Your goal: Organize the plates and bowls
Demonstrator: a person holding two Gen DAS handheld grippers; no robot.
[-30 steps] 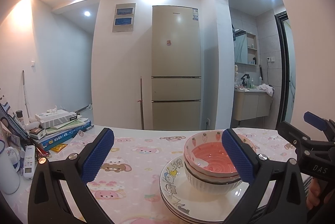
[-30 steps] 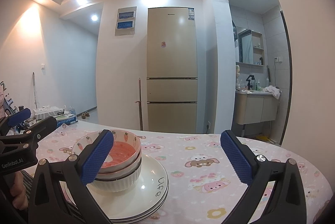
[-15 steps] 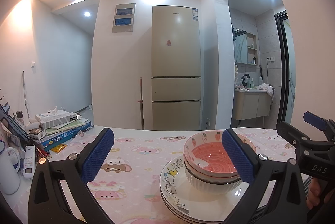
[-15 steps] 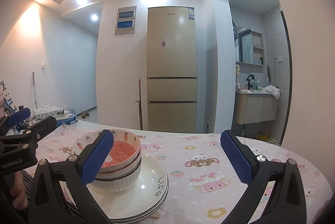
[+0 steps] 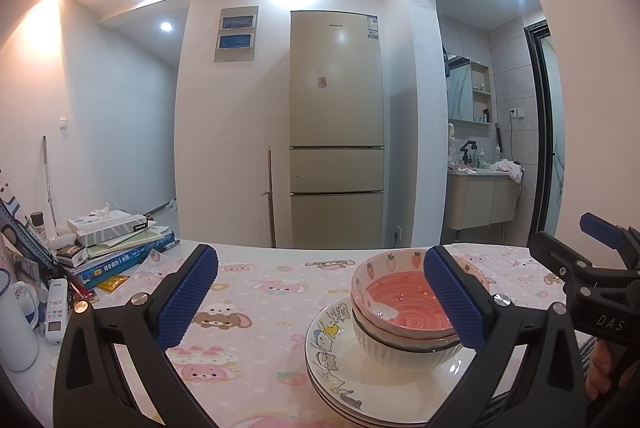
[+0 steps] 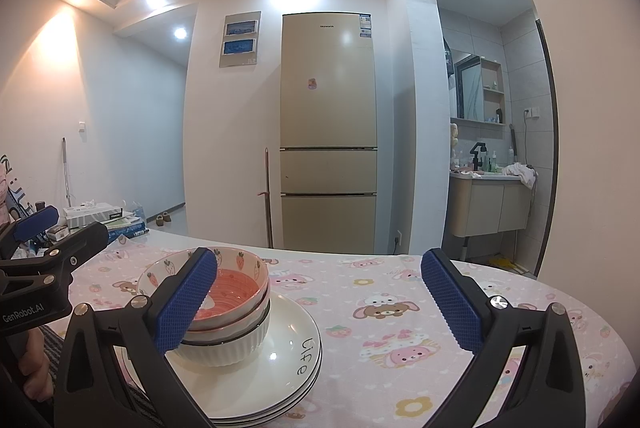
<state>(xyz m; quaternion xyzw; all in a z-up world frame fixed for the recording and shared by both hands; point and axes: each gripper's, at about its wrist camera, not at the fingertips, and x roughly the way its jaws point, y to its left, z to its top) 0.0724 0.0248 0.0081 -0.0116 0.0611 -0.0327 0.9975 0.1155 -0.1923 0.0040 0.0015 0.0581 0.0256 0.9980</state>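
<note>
We note the nested bowls (image 5: 404,312), pink one uppermost, seated on stacked plates (image 6: 280,368) at the near edge of the surface (image 6: 400,308). Our left gripper (image 5: 320,292) and right gripper (image 6: 320,292) flank the stack, jaws spread wide, holding nothing. Books (image 5: 120,252) lie far left.

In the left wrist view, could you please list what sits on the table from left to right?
White bottle → remote control → stack of books → stacked plates carrying the nested bowls → right claw at the far edge.
</note>
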